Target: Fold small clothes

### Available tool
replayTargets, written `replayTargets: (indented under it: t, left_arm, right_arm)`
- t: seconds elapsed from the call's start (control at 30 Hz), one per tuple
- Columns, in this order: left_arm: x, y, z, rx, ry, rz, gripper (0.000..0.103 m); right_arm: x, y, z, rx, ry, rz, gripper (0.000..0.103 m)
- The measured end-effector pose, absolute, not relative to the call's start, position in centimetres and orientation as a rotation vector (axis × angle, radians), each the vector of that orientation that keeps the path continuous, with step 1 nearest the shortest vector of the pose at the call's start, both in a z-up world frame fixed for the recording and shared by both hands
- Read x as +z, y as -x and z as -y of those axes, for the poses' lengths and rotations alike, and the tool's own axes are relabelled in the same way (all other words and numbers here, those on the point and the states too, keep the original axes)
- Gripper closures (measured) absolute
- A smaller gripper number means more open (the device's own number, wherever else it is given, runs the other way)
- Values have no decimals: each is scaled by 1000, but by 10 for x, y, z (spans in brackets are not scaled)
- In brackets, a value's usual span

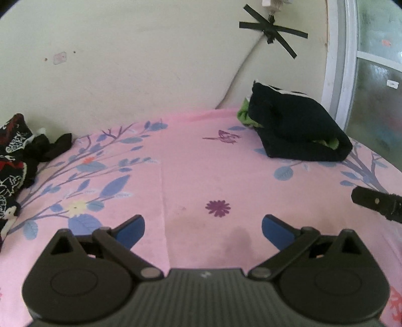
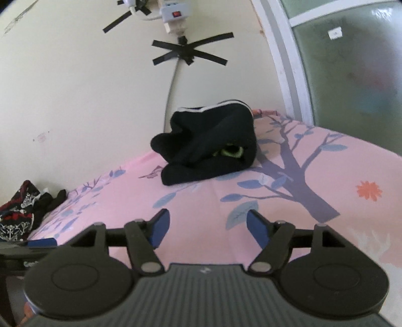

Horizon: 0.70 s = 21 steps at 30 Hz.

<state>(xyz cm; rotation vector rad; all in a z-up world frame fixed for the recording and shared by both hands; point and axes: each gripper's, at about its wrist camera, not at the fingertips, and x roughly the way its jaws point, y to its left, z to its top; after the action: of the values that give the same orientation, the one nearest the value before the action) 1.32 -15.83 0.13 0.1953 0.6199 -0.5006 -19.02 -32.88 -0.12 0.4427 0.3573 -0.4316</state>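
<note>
A folded dark navy garment (image 1: pixel 299 125) with a green piece under it lies at the far right of the pink flowered bedsheet (image 1: pixel 196 176). It also shows in the right wrist view (image 2: pixel 211 148), ahead of my right gripper. A heap of black, red and white patterned clothes (image 1: pixel 15 153) lies at the left edge, also in the right wrist view (image 2: pixel 22 211). My left gripper (image 1: pixel 203 230) is open and empty above the sheet. My right gripper (image 2: pixel 208 226) is open and empty; its finger tip (image 1: pixel 371 201) shows at the right of the left wrist view.
A cream wall (image 1: pixel 138 63) with black tape crosses (image 1: pixel 272 29) and a cable runs behind the bed. A white-framed frosted glass door (image 2: pixel 351 63) stands at the right. A power strip (image 2: pixel 176 12) hangs on the wall.
</note>
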Motion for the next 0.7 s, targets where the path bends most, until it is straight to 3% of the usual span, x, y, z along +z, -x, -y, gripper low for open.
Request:
replayTargets:
  t: [0.5, 0.7]
  left_arm:
    - [1, -9, 156, -499, -187, -591, 0]
    - [2, -7, 155, -508, -187, -581, 0]
  right_arm:
    - [-3, 184, 328, -383, -449, -383, 31]
    - [1, 178, 310, -535, -307, -424, 34]
